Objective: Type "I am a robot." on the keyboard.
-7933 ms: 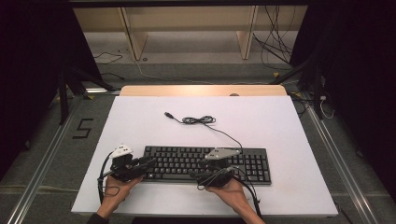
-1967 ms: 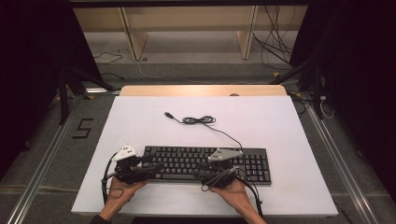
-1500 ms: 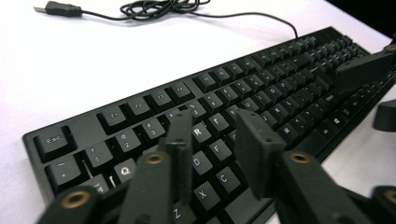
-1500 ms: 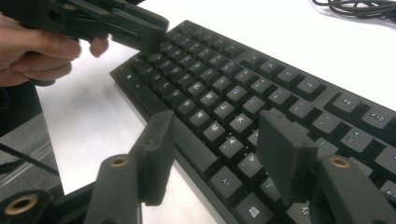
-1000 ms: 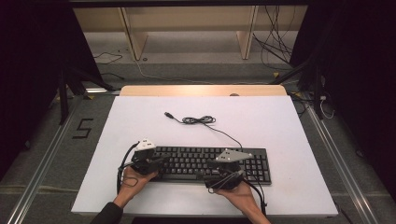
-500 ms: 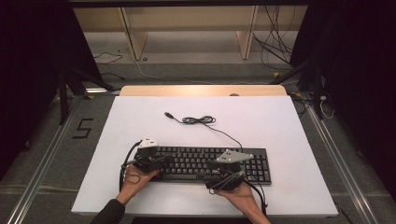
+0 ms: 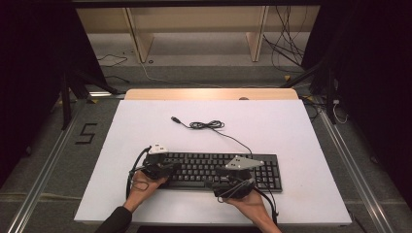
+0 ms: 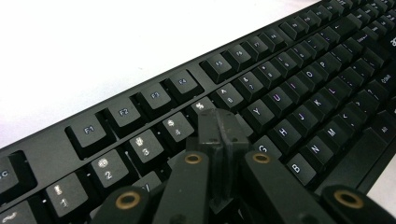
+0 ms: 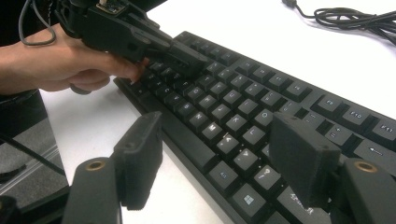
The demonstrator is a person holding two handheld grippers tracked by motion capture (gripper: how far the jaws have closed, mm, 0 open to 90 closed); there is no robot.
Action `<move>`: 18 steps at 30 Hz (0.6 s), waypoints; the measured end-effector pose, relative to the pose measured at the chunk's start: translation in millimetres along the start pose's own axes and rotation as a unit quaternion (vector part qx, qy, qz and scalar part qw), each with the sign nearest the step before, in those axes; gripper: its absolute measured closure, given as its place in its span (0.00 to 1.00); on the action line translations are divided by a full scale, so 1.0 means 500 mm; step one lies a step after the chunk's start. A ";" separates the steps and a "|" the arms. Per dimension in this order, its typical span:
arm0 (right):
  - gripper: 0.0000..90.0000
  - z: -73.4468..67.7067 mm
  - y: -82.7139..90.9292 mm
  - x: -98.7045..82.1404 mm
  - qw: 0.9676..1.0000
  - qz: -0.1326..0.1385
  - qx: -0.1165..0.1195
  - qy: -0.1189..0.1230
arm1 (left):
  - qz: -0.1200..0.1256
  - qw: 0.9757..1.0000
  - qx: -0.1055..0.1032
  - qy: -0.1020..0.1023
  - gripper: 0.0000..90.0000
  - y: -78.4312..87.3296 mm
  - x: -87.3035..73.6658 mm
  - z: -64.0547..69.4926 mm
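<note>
A black keyboard [image 7: 221, 170] lies flat on the white table [image 7: 291, 131], close to the person's edge, and both claws work over it. The left gripper [image 8: 219, 135] has its two jaws pressed together with no gap between them and nothing held; in the left gripper view their joined tip sits over the keys just below the number row, with the 4 key to its left, the Y key to its right and the F-keys beyond it, though whether the tip actually touches a key cannot be told. In the high view this left gripper [image 7: 163, 165] is over the keyboard's left end, the left hand [image 7: 141, 187] wrapped around it from the near side. The right gripper [image 9: 219, 154] stands wide, holding nothing: in its own view one jaw hangs beyond the keyboard's near edge over bare table and the other is over the lower key rows, so the front edge and the space bar lie between them. Farther off in that view, the left gripper rests over the far keys. In the high view the right gripper [image 7: 233, 182] sits at the keyboard's near edge, right of centre, held by the right hand [image 7: 248, 199]. Beyond both claws, the keyboard's cable [image 7: 206, 124] lies coiled on the table, its plug end loose.
</note>
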State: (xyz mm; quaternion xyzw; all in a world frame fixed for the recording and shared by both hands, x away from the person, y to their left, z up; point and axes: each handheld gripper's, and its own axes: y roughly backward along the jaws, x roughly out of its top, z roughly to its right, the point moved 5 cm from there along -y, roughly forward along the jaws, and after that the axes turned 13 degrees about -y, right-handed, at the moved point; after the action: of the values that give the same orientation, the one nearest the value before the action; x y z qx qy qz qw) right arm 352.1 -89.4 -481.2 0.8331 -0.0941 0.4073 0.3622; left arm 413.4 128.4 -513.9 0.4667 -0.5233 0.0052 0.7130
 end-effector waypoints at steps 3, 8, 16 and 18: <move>0.40 -0.001 0.001 0.000 1.000 0.000 0.000 0.001 | -0.001 1.000 -0.001 0.003 0.99 0.001 0.000 0.001; 0.40 0.000 0.001 0.002 1.000 0.001 0.000 0.001 | 0.001 1.000 -0.001 0.004 0.99 0.005 0.001 0.000; 0.40 0.001 -0.002 0.003 1.000 0.001 -0.002 0.000 | 0.014 1.000 -0.004 0.014 0.92 0.017 0.001 -0.003; 0.40 0.002 -0.004 0.003 1.000 0.001 -0.003 -0.002 | 0.018 1.000 -0.006 0.014 0.91 0.023 0.001 -0.004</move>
State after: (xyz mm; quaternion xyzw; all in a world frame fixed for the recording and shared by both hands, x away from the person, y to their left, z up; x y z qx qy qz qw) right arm 354.7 -88.7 -481.4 0.8326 -0.0972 0.4059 0.3641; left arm 409.5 135.8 -505.8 0.4526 -0.5215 0.0212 0.7230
